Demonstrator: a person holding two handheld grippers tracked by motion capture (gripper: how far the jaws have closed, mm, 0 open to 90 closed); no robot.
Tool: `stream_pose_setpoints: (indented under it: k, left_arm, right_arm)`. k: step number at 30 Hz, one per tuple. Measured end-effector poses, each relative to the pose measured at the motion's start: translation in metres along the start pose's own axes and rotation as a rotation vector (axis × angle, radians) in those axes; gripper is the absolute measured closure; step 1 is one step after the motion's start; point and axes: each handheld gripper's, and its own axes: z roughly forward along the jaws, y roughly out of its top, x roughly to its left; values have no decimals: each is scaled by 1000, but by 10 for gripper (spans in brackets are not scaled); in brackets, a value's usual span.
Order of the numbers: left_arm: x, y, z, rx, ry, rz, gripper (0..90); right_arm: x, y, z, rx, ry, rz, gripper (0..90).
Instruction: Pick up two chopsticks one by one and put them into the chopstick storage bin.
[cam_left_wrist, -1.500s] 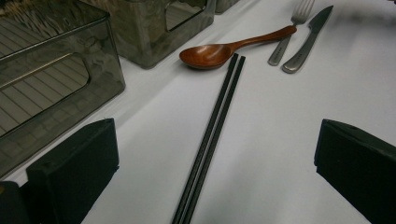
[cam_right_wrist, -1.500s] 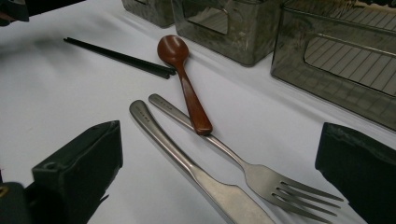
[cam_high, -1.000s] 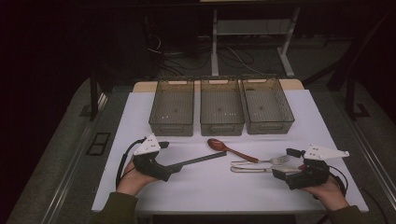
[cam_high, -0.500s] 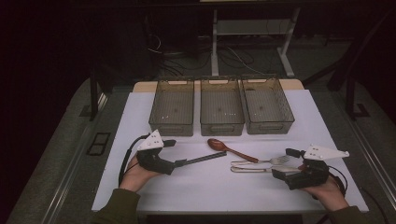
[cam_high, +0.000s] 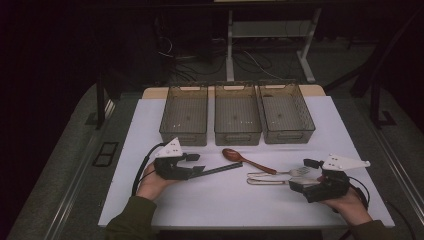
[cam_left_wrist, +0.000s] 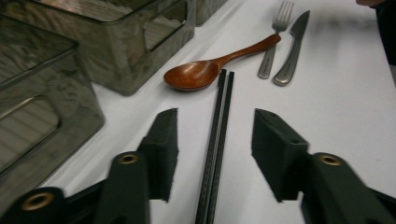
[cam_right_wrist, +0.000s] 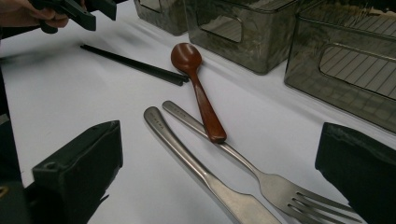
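Observation:
A pair of black chopsticks (cam_high: 220, 170) lies on the white table, its tips next to a brown wooden spoon (cam_high: 235, 155). My left gripper (cam_high: 196, 165) straddles the near end of the chopsticks (cam_left_wrist: 219, 121). Its jaws have just been closing, and a gap remains on both sides between the pads (cam_left_wrist: 163, 144) and the sticks. A metal fork (cam_high: 280, 173) and knife (cam_high: 270, 181) lie side by side right of the spoon. My right gripper (cam_high: 301, 174) rests open at their far ends, with the fork (cam_right_wrist: 261, 175) and knife (cam_right_wrist: 187, 154) running between its wide jaws.
Three empty smoky plastic bins (cam_high: 183, 138) (cam_high: 237, 137) (cam_high: 290, 136) stand in a row at the back of the table (cam_high: 250, 210). The spoon's (cam_left_wrist: 196, 74) bowl lies close to the middle bin's front wall. Dark floor surrounds the table.
My left gripper has slid right along the chopsticks, and its jaws have narrowed around them. The right gripper and the cutlery have stayed put.

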Motion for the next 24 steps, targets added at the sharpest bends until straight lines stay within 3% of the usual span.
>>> stream_pose_setpoints:
  k: [7, 9, 16, 24]
  left_arm:
    - [-1, 1, 13, 15, -10, 2, 637]
    - [-3, 0, 17, 37, -6, 25, 668]
    - [-6, -3, 20, 62, -16, 30, 741]
    - [-7, -8, 29, 147, -20, 51, 779]
  right_arm:
    - [0, 0, 2, 3, -3, -7, 4]
    - [0, 0, 3, 6, -4, -11, 4]
    - [1, -1, 2, 1, -10, -17, 4]
    - [0, -1, 2, 2, -9, -16, 4]
